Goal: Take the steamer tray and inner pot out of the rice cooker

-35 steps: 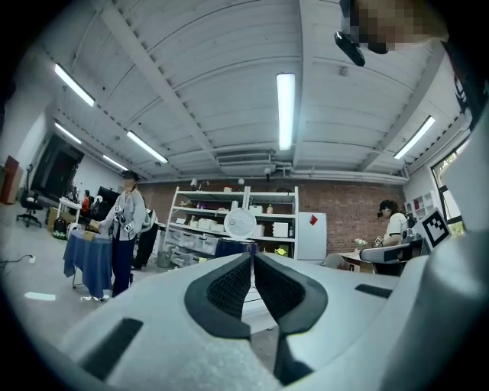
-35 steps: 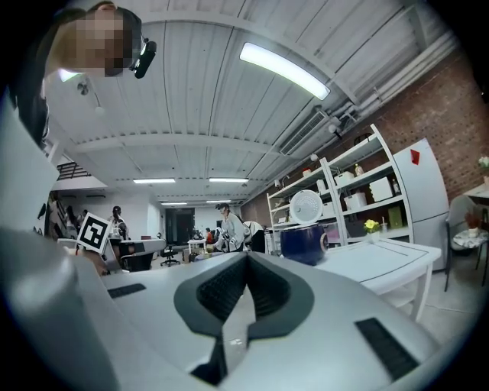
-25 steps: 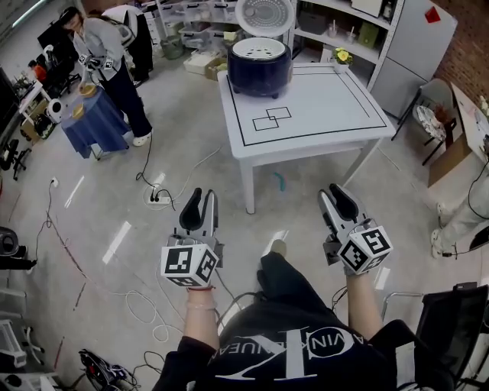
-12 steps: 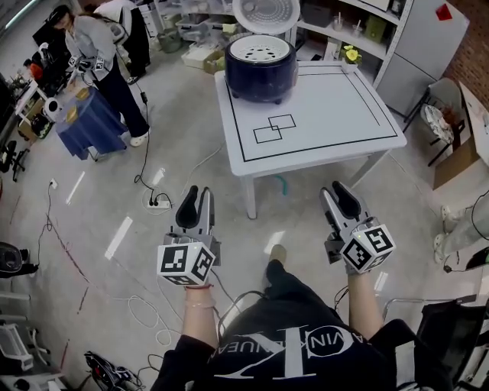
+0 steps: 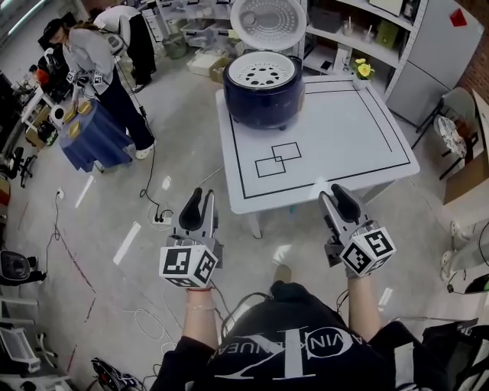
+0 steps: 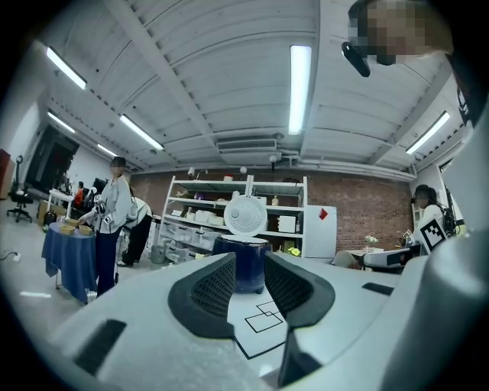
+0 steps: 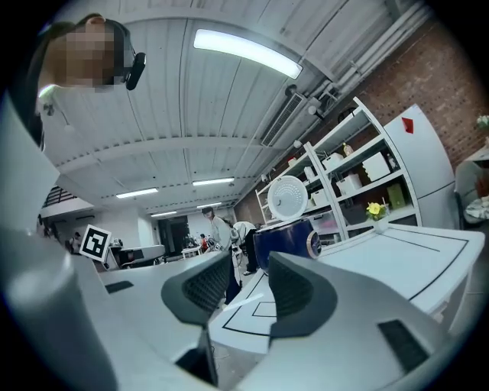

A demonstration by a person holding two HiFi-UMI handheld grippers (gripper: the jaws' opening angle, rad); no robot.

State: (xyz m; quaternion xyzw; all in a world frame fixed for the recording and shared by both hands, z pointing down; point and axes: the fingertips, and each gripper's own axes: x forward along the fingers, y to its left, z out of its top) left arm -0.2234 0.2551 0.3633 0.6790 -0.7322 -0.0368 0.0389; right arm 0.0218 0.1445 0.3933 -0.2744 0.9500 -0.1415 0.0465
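Observation:
A dark blue rice cooker (image 5: 263,92) stands at the far left corner of the white table (image 5: 336,153), its round lid (image 5: 267,19) raised. A white perforated steamer tray (image 5: 262,70) lies in its top; the inner pot beneath is hidden. My left gripper (image 5: 200,195) is held level just short of the table's near edge, open and empty. My right gripper (image 5: 334,191) is at the near edge, open and empty too. In the left gripper view the cooker (image 6: 249,267) shows far off between the jaws of that gripper (image 6: 250,263). The right gripper view has the cooker (image 7: 286,240) beyond that gripper (image 7: 250,267).
Black taped rectangles (image 5: 276,160) mark the tabletop and a small flower pot (image 5: 365,71) sits at its far right corner. Two people (image 5: 92,61) stand by a blue-draped table (image 5: 95,130) at far left. Cables and a power strip (image 5: 160,218) lie on the floor. Shelves (image 5: 359,30) and a grey cabinet (image 5: 432,53) stand behind.
The person has walked toward the table: table and cooker have come nearer in the head view, and both grippers, earlier well short of it, now reach its near edge.

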